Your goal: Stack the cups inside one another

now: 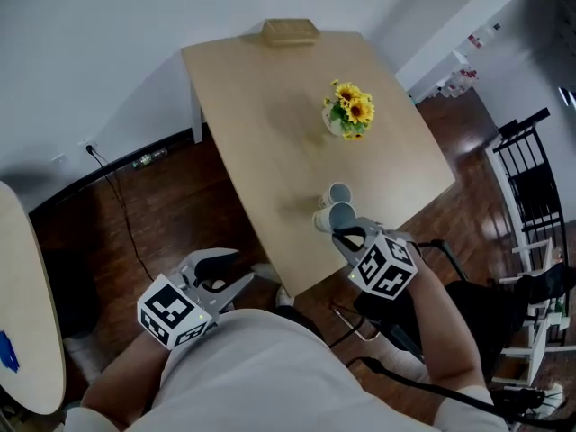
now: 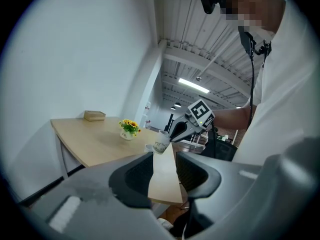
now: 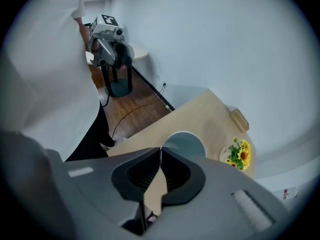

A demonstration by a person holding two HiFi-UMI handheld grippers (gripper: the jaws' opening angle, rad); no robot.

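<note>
Head view: my right gripper (image 1: 346, 235) has its fingers pinched together on the rim of one white cup (image 1: 331, 216). The cup is held tilted, above the near right part of the table (image 1: 261, 106). Right gripper view shows the same: the pads meet on the cup wall, and the cup mouth lies just beyond them. A second cup (image 1: 339, 193) stands upright on the table, just beyond the held one. A flower pot (image 1: 347, 111) sits farther off, and a box (image 1: 290, 31) lies at the far edge. My left gripper (image 1: 236, 270) hangs off the table at near left, fingers apart with nothing between them.
</note>
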